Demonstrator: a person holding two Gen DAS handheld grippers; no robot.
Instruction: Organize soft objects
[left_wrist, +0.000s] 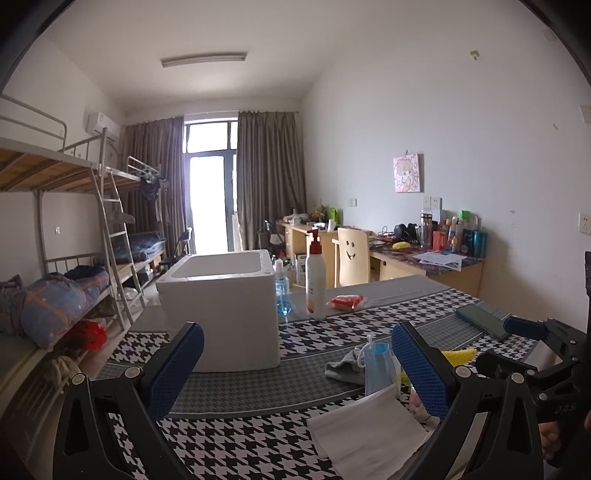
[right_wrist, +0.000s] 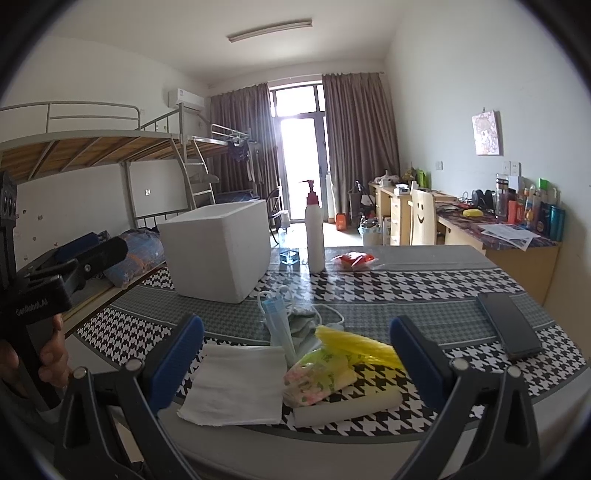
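Observation:
A pile of soft things lies at the near edge of the houndstooth table: a white folded cloth (right_wrist: 236, 384), a blue face mask (right_wrist: 277, 317), a grey rag (right_wrist: 304, 323), a yellow bag (right_wrist: 354, 341) and a floral pouch (right_wrist: 317, 380). The mask (left_wrist: 376, 365), the rag (left_wrist: 343, 367) and the white cloth (left_wrist: 365, 428) also show in the left wrist view. A white foam box (left_wrist: 221, 306) stands open-topped behind them, also in the right wrist view (right_wrist: 218, 251). My left gripper (left_wrist: 295, 365) is open and empty, left of the pile. My right gripper (right_wrist: 295, 354) is open and empty above the pile.
A white pump bottle (right_wrist: 314, 236), a small blue bottle (left_wrist: 282, 291) and a red packet (right_wrist: 352, 260) stand at the table's far side. A dark phone (right_wrist: 508, 325) lies at the right. Bunk beds stand left, desks and a chair right.

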